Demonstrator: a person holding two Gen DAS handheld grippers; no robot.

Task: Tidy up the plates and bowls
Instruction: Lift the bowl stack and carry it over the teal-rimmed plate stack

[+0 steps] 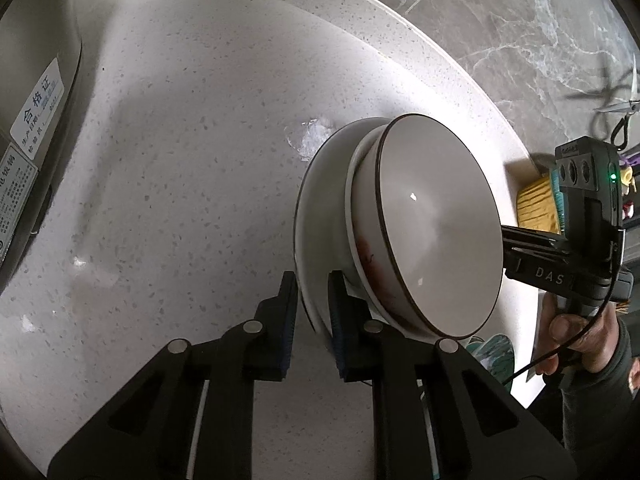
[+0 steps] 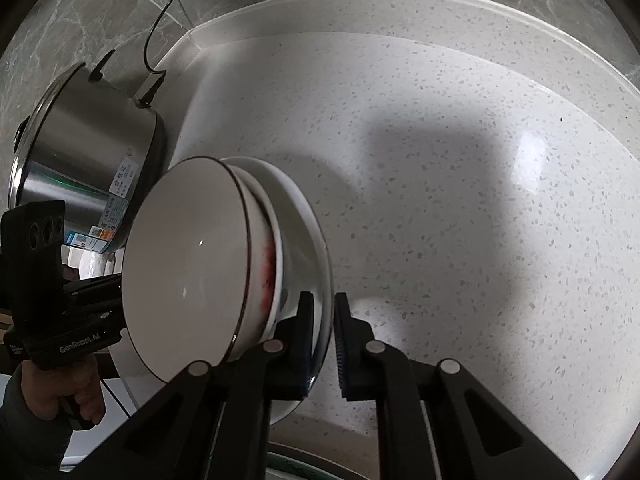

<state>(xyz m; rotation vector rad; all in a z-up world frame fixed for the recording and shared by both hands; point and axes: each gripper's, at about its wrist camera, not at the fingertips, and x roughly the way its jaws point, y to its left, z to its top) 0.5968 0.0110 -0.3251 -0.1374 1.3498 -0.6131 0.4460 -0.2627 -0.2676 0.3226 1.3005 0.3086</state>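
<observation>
On counter point(image 1: 180, 160), one plate point(image 1: 320, 184), two bowls point(image 1: 440, 220)

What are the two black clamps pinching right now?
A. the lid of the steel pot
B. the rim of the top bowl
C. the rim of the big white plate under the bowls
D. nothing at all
C: the left gripper and the right gripper each close on the edge of the plate, which carries the stacked bowls.
</observation>
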